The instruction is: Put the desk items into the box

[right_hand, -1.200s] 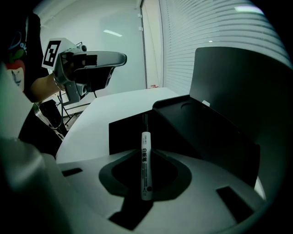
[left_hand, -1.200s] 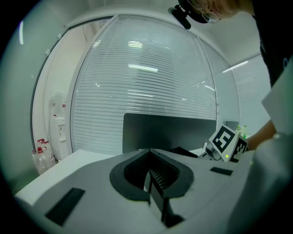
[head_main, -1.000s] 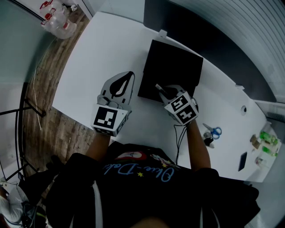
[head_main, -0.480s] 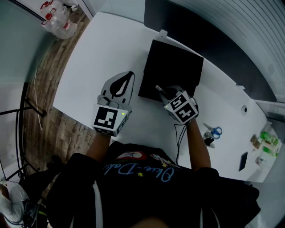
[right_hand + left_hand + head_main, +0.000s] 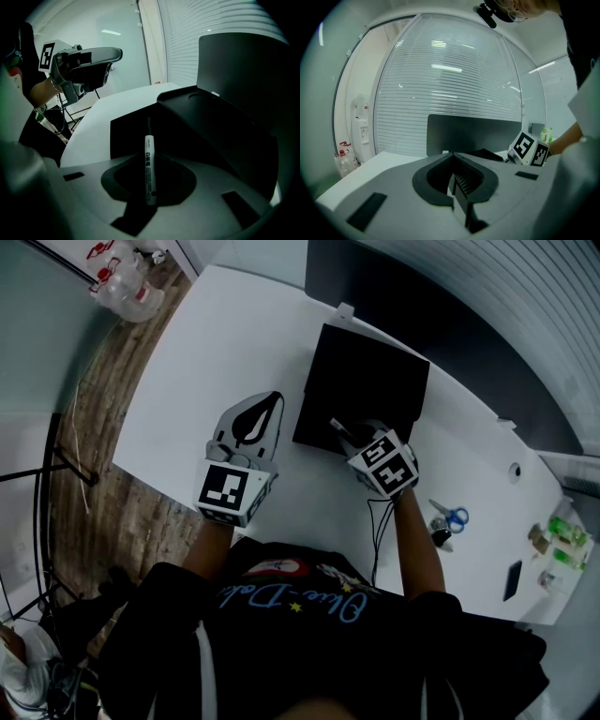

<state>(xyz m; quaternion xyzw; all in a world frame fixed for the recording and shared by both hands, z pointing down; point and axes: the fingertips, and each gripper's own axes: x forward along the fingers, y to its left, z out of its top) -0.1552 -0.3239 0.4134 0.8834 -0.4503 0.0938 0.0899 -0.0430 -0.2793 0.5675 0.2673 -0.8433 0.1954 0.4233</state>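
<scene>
The head view looks steeply down from above the person onto the white desk (image 5: 206, 343), taking in the left gripper (image 5: 270, 409), the right gripper (image 5: 336, 426) and the black box (image 5: 370, 381). The left gripper view sits low, facing nearly level across the desk toward the blinds (image 5: 450, 93). The right gripper view tilts down close to the box, with a pen (image 5: 150, 168) just before the lens. All three views share the desk and the box, and each gripper view catches the other gripper.

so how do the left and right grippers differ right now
The right gripper is shut on a white pen; the left gripper is shut on nothing. The right gripper hangs over the black box's near edge; the left gripper is over the white desk beside the box. Both carry marker cubes.
</scene>
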